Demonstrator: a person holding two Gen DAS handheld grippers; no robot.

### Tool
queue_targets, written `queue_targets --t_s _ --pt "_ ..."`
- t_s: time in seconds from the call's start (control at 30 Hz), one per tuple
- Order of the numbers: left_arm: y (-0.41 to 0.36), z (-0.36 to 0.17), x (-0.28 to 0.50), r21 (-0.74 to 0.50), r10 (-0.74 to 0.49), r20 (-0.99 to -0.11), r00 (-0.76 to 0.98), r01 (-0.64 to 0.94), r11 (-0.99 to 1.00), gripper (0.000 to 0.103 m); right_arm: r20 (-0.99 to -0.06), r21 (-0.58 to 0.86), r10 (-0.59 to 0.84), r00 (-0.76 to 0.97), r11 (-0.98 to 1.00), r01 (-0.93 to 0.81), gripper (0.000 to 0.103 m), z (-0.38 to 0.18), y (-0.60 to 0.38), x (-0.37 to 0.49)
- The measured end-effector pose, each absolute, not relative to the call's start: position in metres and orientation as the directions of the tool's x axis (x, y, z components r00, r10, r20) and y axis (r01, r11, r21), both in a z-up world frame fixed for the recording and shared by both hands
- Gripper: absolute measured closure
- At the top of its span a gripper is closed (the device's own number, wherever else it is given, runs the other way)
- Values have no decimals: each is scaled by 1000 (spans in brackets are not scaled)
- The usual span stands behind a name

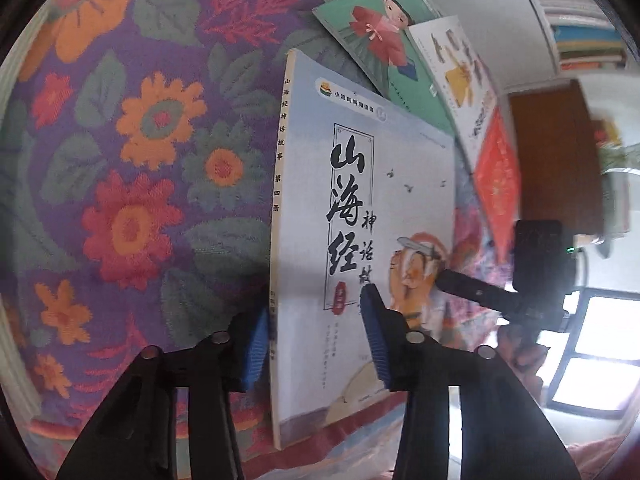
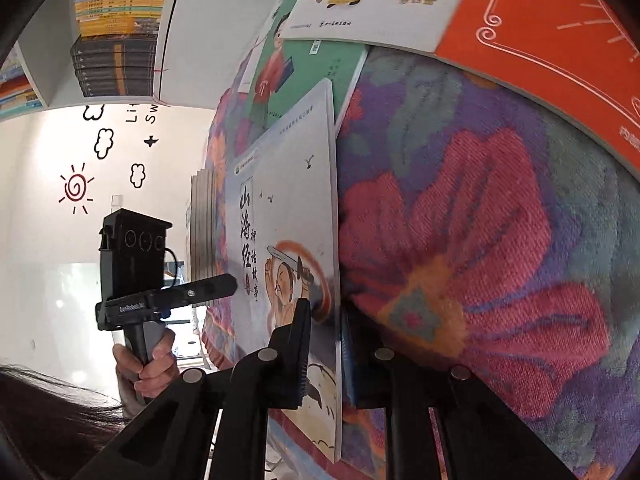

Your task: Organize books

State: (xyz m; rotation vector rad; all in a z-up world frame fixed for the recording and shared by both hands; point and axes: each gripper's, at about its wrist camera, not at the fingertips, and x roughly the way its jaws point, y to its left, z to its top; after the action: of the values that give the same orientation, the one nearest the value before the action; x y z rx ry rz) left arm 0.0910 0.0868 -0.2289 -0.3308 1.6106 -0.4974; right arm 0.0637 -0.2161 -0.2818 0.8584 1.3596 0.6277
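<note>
The pale book lies on the flowery cloth, just below the green book and beside the red book; it is thin and floppy, so it could bend or slip out if only one edge gets lifted; it might also drag the cloth. The right claw is pinched shut on the pale book's open edge, one finger on the cover and one under it. The left claw sits over the spine edge with its fingers apart; I think its pads are not pressing yet, though the view is blurry there. Both claws tip downward toward the pale book; a hand holds the left handle.
</note>
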Motion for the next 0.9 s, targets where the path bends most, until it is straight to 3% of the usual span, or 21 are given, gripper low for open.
queue_targets --t_s 0.37,0.9 --pt "43 -217 72 -296 -297 -954 -26 195 935 64 -759 643 633 152 765 31 89 -243 -189 57" --pt "37 -201 65 -222 -235 -972 17 265 938 64 -734 660 653 185 750 -27 89 -216 -165 51"
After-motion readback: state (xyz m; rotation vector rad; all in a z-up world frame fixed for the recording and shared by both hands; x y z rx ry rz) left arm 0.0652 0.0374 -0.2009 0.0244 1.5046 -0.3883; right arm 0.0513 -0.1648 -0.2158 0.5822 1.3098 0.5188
